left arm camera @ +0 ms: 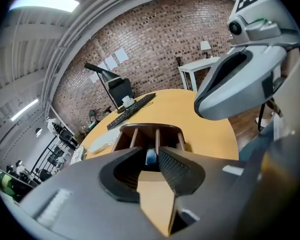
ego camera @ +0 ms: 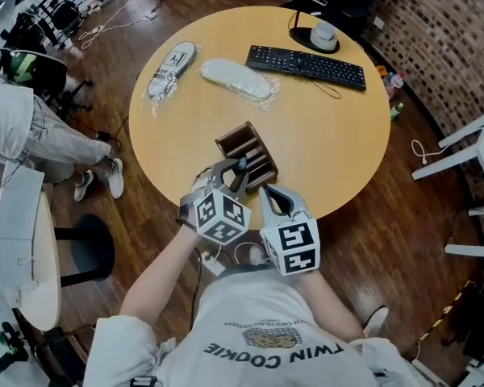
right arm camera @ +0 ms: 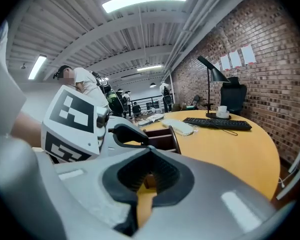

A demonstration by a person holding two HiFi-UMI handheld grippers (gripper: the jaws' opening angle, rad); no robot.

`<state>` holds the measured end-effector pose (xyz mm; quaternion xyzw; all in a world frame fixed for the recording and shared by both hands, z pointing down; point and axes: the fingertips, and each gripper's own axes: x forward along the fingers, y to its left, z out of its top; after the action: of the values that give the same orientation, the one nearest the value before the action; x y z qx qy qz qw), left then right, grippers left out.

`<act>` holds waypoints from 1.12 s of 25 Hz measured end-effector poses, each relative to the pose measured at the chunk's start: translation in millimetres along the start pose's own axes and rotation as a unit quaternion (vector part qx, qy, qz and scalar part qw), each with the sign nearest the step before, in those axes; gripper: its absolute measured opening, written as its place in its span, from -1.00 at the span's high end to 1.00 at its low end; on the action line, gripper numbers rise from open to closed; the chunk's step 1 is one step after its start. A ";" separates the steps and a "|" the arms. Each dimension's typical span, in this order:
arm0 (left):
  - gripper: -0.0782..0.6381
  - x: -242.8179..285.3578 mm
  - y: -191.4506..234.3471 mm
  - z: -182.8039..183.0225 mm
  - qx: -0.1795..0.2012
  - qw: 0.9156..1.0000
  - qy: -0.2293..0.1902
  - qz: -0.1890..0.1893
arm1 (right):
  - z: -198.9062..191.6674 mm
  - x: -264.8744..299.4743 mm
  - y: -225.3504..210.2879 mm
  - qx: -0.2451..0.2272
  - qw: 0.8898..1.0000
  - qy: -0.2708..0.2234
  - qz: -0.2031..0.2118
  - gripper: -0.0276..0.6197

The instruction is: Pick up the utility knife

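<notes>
A brown wooden organizer (ego camera: 232,139) with slots stands near the front edge of the round wooden table (ego camera: 339,135). A blue-ended utility knife (ego camera: 242,165) stands upright in one of its slots. My left gripper (ego camera: 235,173) reaches right up to the knife. In the left gripper view the jaws (left arm camera: 150,151) stand open, with the knife's blue end (left arm camera: 150,158) showing in the gap just beyond the tips and the pads not touching it. My right gripper (ego camera: 267,191) hovers just right of the organizer, over the table edge. Its tips (right arm camera: 150,148) meet and hold nothing.
A black keyboard (ego camera: 306,65) and a white cup on a lamp base (ego camera: 323,35) sit at the table's far side. Two plastic-wrapped items (ego camera: 171,69) (ego camera: 236,79) lie at the far left. A seated person (ego camera: 32,135) is at the left, white furniture (ego camera: 476,151) at the right.
</notes>
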<state>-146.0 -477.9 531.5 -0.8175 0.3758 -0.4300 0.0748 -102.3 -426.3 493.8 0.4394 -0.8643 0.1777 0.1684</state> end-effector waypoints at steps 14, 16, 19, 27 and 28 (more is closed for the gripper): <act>0.46 18.6 -1.8 -2.3 0.054 0.997 0.051 -0.017 | 1.6 9.3 -13.5 0.014 1.000 0.001 -0.003 0.92; 0.50 18.5 -4.1 -2.8 0.054 0.997 0.054 -0.026 | 2.6 9.4 -13.8 0.014 1.000 0.000 -0.004 0.92; 0.60 18.4 -5.2 -3.4 0.053 0.997 0.052 -0.029 | 2.5 10.6 -11.5 0.013 1.000 -0.001 -0.002 0.92; 0.61 16.4 -2.6 -2.2 0.042 0.998 0.046 -0.024 | 3.1 8.7 -8.1 0.010 1.000 0.000 0.003 0.92; 0.61 15.1 -1.7 -1.3 0.038 0.998 0.043 -0.024 | 3.3 7.6 -8.3 0.010 1.000 0.000 0.002 0.92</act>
<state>-140.8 -486.7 542.8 -0.8035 0.3427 -0.4803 0.0790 -100.2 -437.7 495.6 0.4394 -0.8632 0.1872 0.1637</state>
